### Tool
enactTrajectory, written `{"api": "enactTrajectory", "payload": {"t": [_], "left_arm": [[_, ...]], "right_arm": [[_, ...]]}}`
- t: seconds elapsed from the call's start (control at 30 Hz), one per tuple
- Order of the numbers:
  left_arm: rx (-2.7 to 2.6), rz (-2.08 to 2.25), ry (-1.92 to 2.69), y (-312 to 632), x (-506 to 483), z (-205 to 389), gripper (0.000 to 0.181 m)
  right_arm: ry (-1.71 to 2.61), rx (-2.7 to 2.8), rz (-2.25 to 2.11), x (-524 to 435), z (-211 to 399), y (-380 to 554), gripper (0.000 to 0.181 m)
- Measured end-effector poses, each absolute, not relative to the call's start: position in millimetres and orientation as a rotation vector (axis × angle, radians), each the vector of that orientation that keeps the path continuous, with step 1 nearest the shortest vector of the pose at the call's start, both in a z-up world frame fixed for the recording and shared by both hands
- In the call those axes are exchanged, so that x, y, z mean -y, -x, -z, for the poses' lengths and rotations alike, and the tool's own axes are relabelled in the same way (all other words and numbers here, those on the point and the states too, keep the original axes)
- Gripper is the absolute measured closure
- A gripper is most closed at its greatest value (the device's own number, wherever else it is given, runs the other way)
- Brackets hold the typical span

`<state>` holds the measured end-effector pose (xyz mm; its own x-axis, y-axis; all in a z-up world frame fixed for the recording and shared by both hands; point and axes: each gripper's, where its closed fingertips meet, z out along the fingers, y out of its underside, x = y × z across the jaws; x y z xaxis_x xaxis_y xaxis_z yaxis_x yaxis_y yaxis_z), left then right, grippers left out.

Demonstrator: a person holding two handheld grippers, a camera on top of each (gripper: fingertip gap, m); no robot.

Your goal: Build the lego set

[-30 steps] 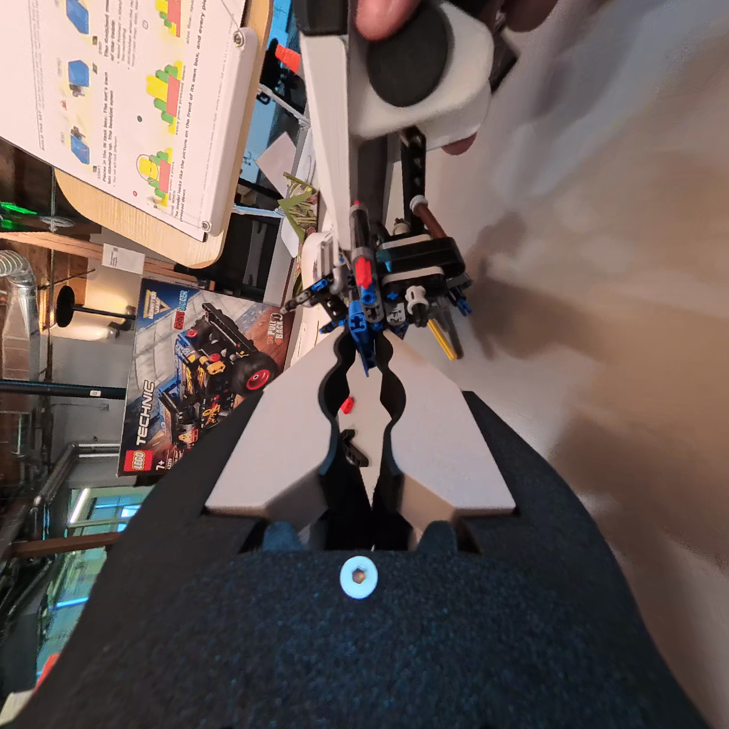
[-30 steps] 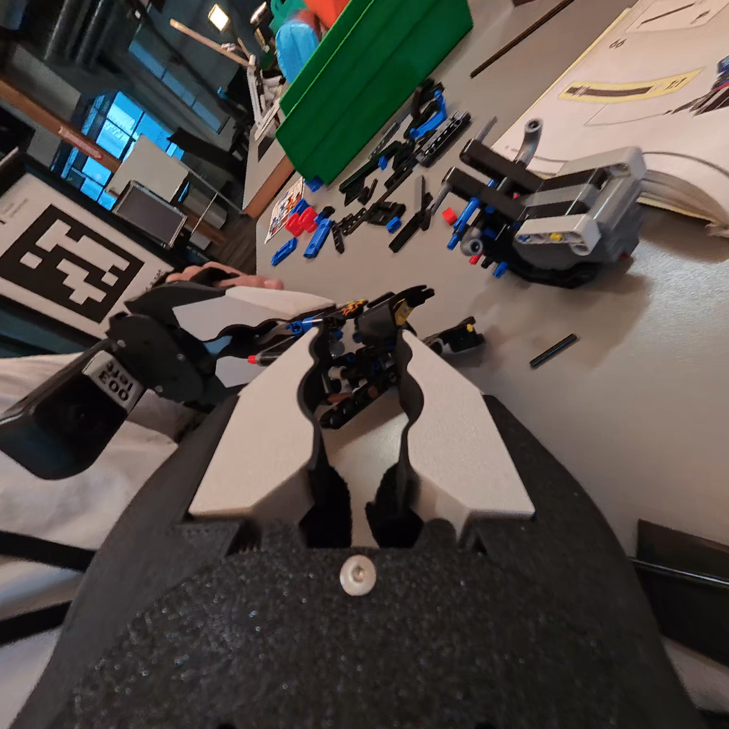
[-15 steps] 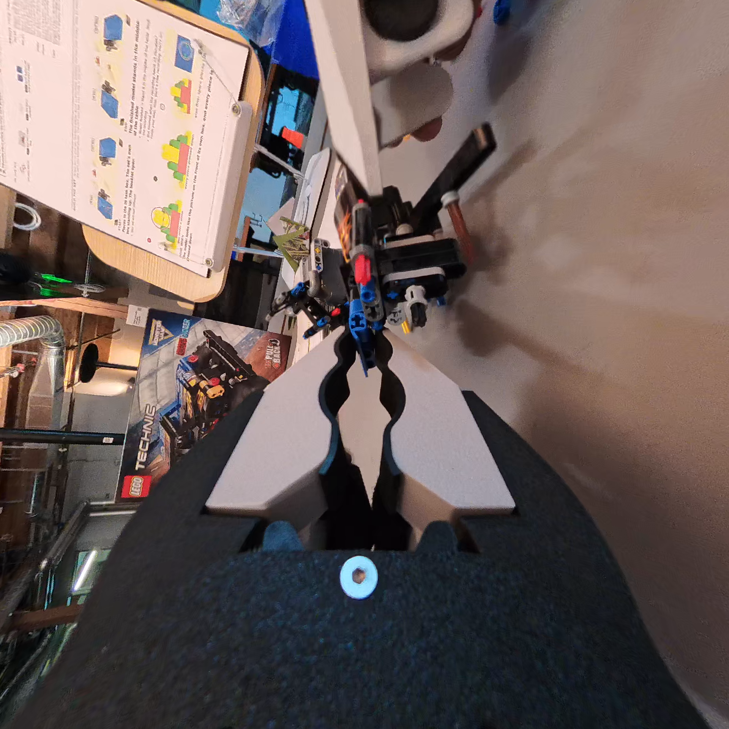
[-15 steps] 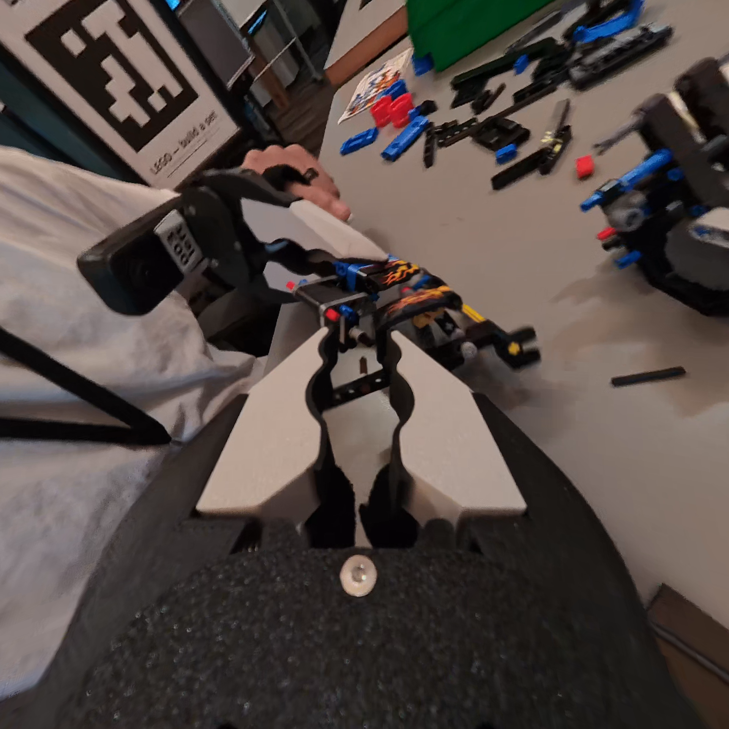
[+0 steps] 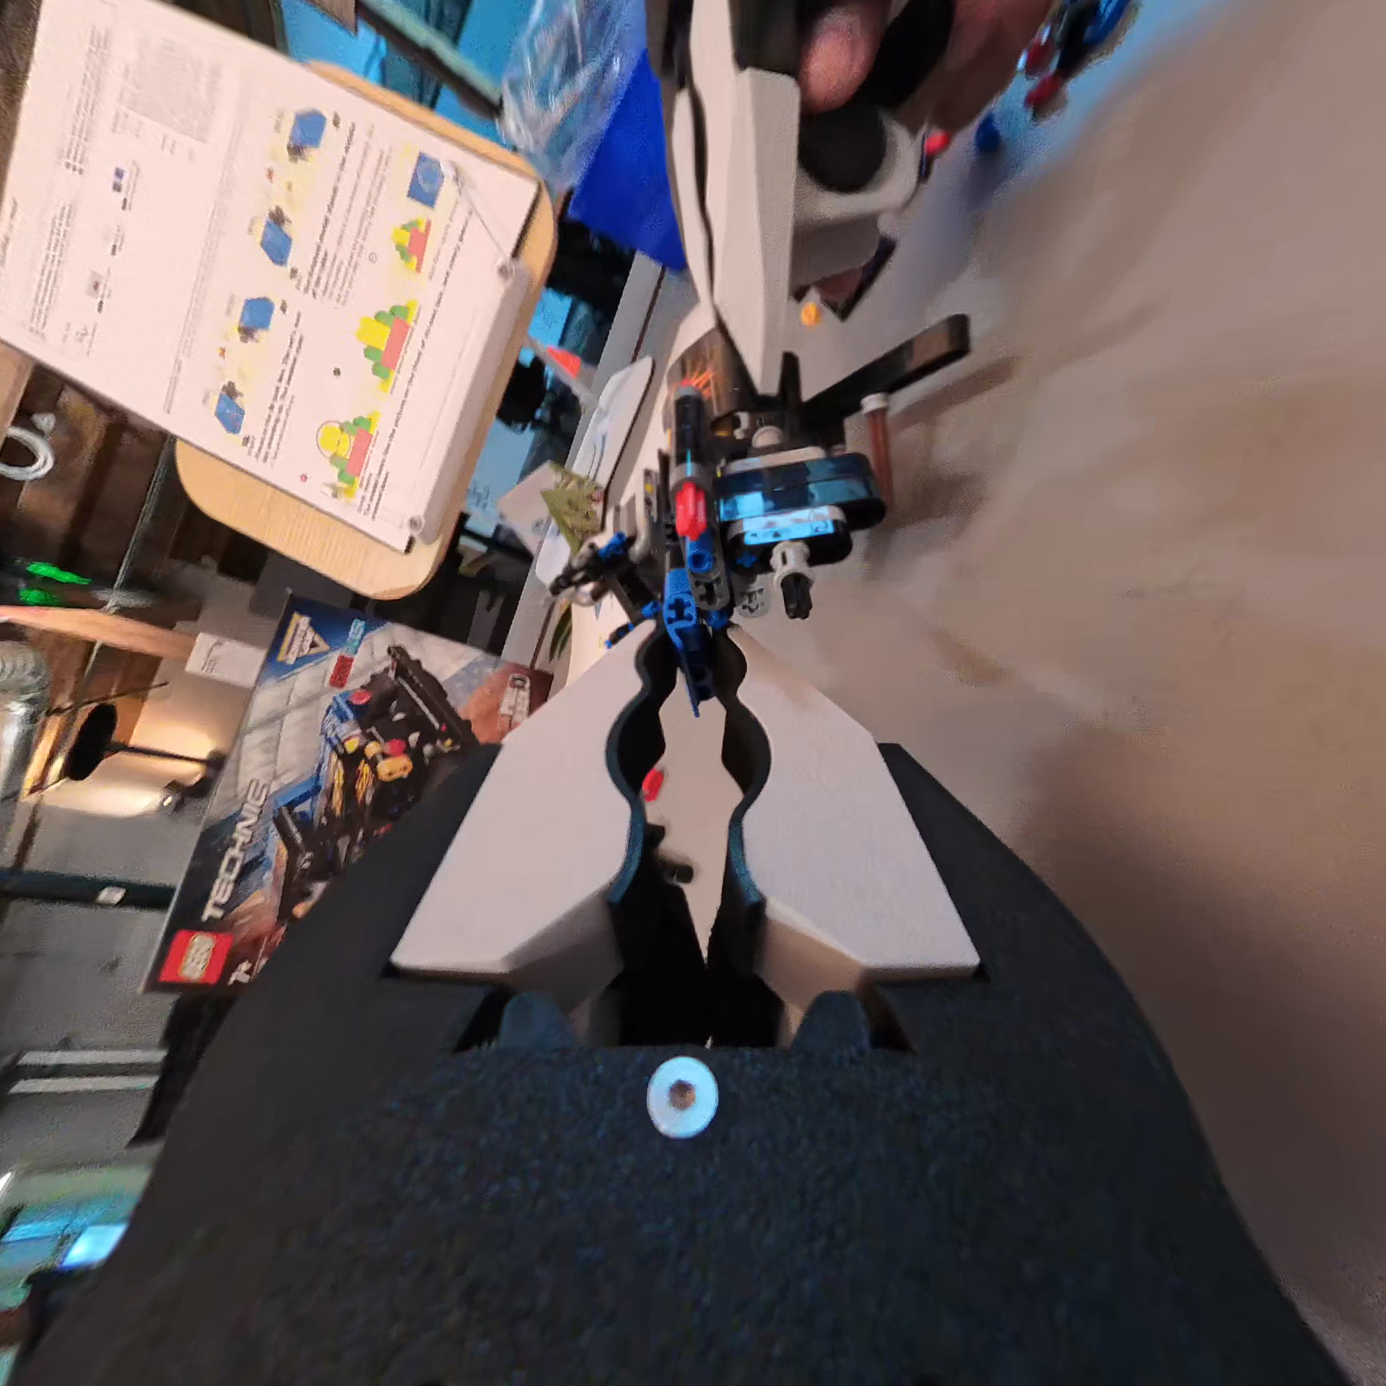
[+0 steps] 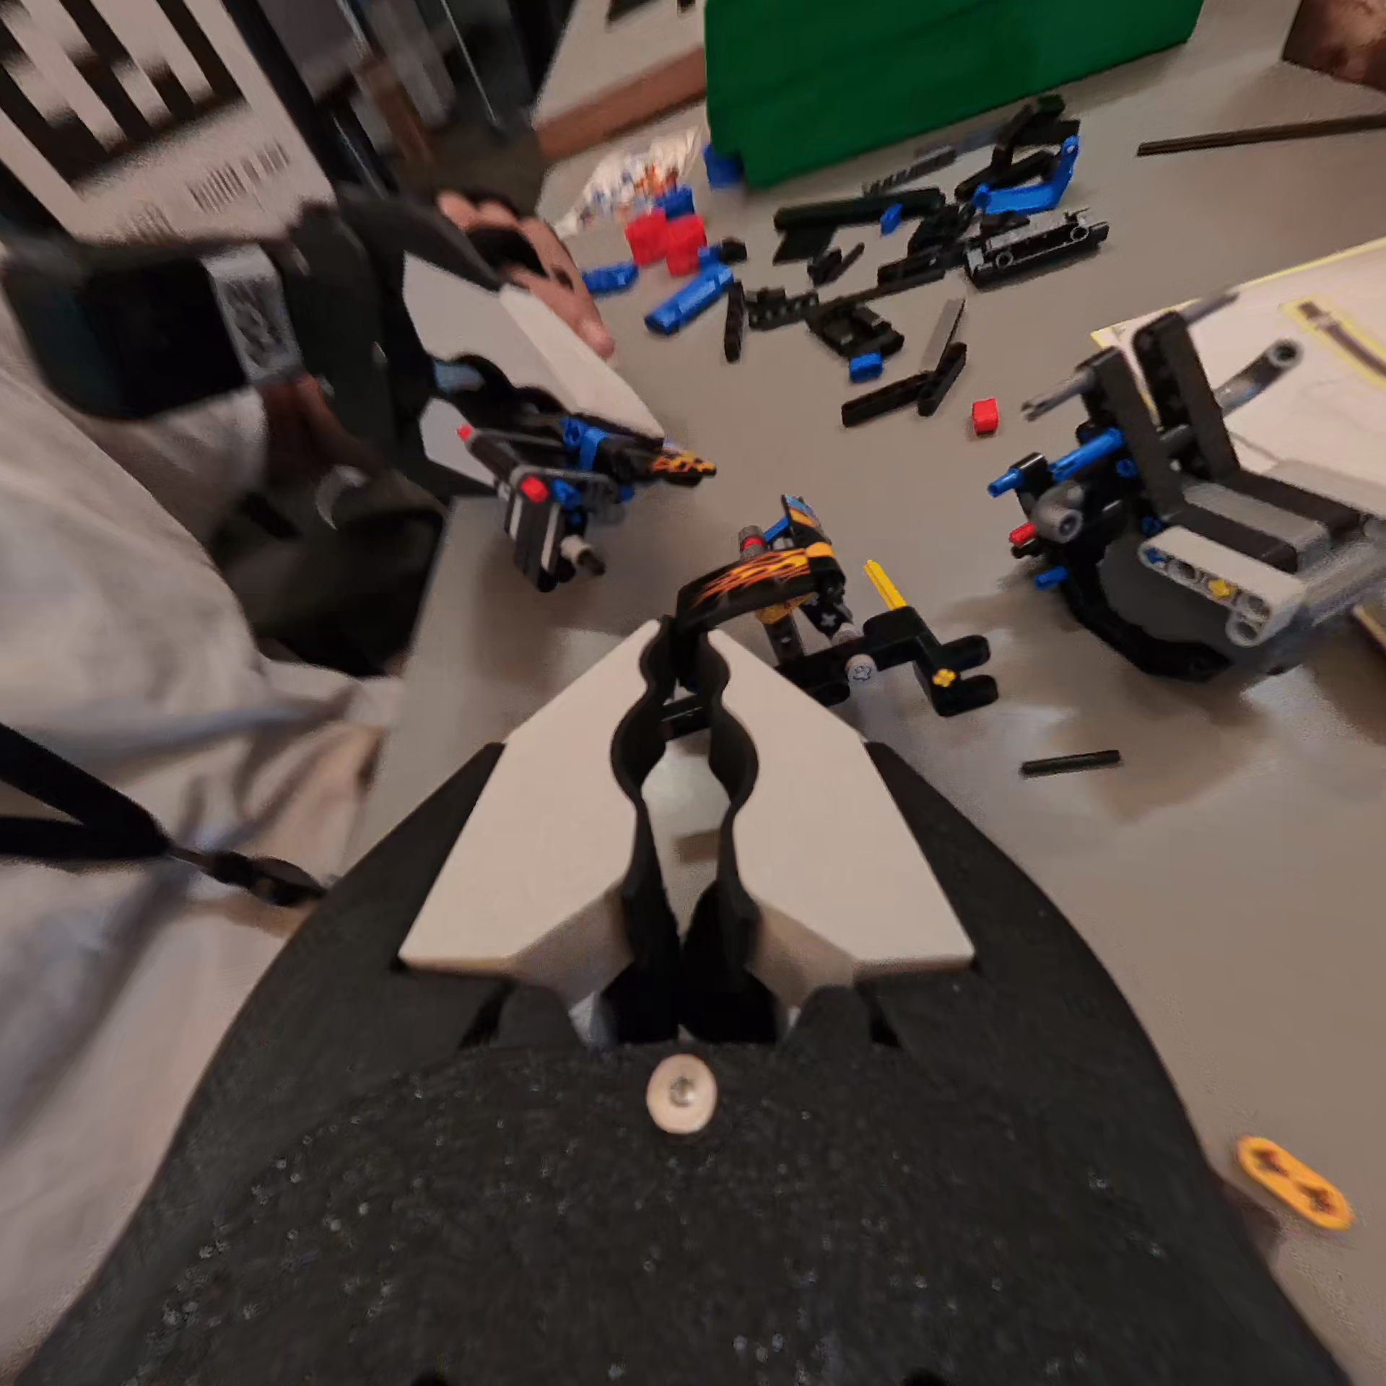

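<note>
Grippers both clamped on lego sub-assemblies, jaws nearly together. Left gripper [image 5: 688, 660] pinches a blue pin-hole connector [image 5: 684, 637] at the near end of a black, grey and blue chunk [image 5: 765, 510]; red stud and glossy black block on it, held clear of the table [image 5: 1162, 600]. Right gripper [image 6: 686, 637] grips the curved black panel with flame print [image 6: 757, 589] on a second sub-assembly [image 6: 862, 637]; that one has a yellow axle and black beams, and touches or hangs just over the matte grey table, cannot tell which. Larger grey and black chassis [image 6: 1192, 540] sits to the right, beside an open booklet [image 6: 1320, 352]. Loose black, blue and red parts [image 6: 862, 277] lie scattered farther back, in front of a green bin [image 6: 937, 67]. Thin black axle [image 6: 1071, 762] lies alone on the table. Set box [image 5: 322, 780] stands at left in the left wrist view.
</note>
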<state>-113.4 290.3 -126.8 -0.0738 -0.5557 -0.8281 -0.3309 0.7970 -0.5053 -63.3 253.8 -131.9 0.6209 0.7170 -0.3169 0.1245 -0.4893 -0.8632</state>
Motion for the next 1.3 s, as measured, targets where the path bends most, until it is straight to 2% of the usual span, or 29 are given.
{"api": "enactTrajectory", "payload": {"t": [0.03,0.33,0.77,1.3], "left_arm": [[-1.680,0.254,0.686,114,-290,123,0.174],[-1.632,0.468,0.596,104,-289,99,0.175],[-1.539,0.217,0.424,101,-287,92,0.174],[-1.562,0.249,0.452,91,-280,95,0.175]], "right_arm": [[1.959,0.597,-0.953,-254,125,62,0.179],[1.859,0.280,-1.570,-250,92,72,0.179],[1.813,0.053,-1.800,-253,90,71,0.180],[1.797,0.013,-1.818,-252,93,67,0.181]]}}
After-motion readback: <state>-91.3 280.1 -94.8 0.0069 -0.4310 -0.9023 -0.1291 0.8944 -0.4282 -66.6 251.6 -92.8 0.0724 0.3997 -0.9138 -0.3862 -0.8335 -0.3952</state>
